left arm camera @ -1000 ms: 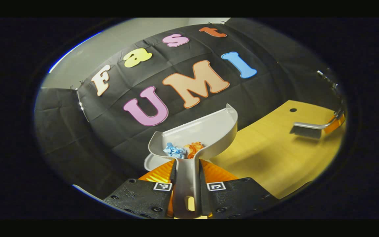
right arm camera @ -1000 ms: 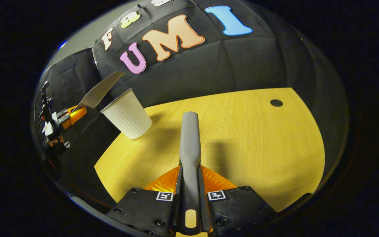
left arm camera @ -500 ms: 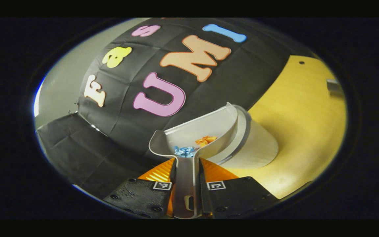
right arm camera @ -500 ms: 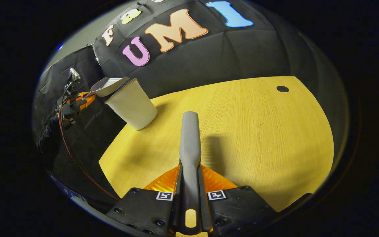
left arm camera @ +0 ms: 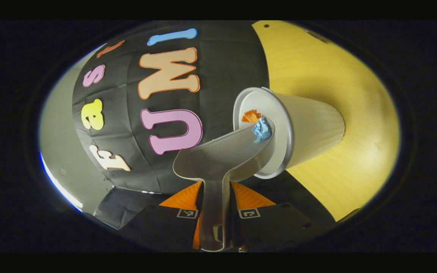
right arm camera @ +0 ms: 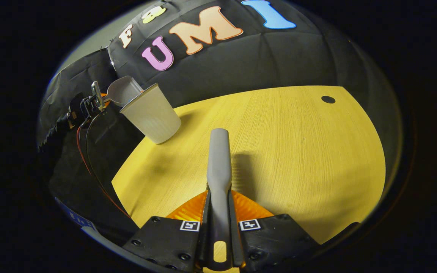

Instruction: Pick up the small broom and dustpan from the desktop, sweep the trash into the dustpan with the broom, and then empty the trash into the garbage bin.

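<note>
The left gripper [left arm camera: 212,212] stays clamped, both fingers pressed on the handle of the dustpan [left arm camera: 222,155], but its attitude has changed sharply within the last second: the pan was carried level with the trash lying at its heel, and it is now rolled over so that its open lip reaches across the rim of the garbage bin [left arm camera: 309,125], a white ribbed paper cup standing near the edge of the desktop [left arm camera: 328,68]. The blue paper scrap [left arm camera: 261,129] has slid to the pan's lip, at the bin's mouth, and the orange paper scrap [left arm camera: 252,115] lies just past it, apparently already inside the bin. Judged from this, the emptying step is under way and nearly complete; the blue scrap has yet to drop clear. In the right gripper view the same bin [right arm camera: 152,113] shows with the pan [right arm camera: 123,91] tipped against its rim. The right gripper [right arm camera: 218,227] holds the small broom [right arm camera: 219,167] by its handle, fingers closed on it, well clear of the bin above the desktop and much as it was a second ago. Risk noted: the light bin could tip if the pan presses on its rim.
</note>
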`<state>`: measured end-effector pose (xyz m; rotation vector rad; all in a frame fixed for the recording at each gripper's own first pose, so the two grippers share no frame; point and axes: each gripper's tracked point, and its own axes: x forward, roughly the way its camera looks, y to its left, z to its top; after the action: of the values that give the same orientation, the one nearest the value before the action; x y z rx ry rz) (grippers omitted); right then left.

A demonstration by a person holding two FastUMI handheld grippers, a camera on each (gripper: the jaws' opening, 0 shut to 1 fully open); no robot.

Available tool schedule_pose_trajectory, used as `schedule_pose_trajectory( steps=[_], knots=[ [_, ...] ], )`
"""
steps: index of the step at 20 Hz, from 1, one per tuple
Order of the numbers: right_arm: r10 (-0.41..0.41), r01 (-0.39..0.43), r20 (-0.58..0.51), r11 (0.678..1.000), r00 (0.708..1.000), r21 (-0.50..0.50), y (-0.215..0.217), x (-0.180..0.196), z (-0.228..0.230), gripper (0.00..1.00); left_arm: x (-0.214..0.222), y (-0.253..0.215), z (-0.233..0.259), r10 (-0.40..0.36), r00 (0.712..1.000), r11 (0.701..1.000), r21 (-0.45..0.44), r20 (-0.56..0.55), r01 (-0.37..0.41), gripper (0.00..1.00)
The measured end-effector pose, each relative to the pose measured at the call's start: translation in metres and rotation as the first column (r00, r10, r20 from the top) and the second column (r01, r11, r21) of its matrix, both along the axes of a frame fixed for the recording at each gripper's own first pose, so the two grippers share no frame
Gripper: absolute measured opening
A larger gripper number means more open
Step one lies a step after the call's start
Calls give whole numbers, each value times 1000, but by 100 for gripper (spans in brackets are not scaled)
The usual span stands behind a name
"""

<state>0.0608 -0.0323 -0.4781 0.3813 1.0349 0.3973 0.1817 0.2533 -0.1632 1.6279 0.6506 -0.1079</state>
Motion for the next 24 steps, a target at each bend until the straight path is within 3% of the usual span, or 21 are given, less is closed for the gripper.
schedule_pose_trajectory(
  steps=[2, 5, 7, 9, 10, 12, 15, 18, 24],
  knots=[
    [7, -7, -1, 1000, 1000, -2, 0, 0, 1, 23, -2, -2, 1, -35, 999, 998, 60, -23, 36, 24],
    [10, -10, -1, 1000, 1000, 2, 0, 0, 2, 22, -3, 0, 6, -48, 998, 996, 68, -32, 50, 24],
    [10, -10, 3, 1000, 1000, 8, -1, -1, 4, 22, -6, -1, 13, -4, 1000, 1000, -5, 8, 4, 24],
    [7, -7, 10, 1000, 1000, 15, -2, 0, 8, 22, -16, -15, 30, 57, 996, 987, -153, 65, -47, 24],
    [3, -3, 19, 1000, 1000, 18, -4, 0, 10, 22, -21, -28, 32, 109, 989, 960, -269, 96, -80, 22],
    [-11, 10, 32, 1000, 999, 30, -6, 1, 17, 22, -31, -64, 36, 191, 974, 860, -498, 122, -106, 24],
    [-29, 27, 52, 999, 998, 39, -11, 4, 26, 22, -44, -123, 34, 247, 962, 715, -693, 120, -97, 25],
    [-50, 47, 64, 998, 997, 39, -14, 6, 36, 22, -57, -176, 11, 254, 964, 605, -791, 81, -93, 24],
    [-53, 51, 71, 998, 996, 26, -13, 8, 42, 22, -81, -239, -20, 265, 964, 426, -894, -24, -139, 24]
  ],
)
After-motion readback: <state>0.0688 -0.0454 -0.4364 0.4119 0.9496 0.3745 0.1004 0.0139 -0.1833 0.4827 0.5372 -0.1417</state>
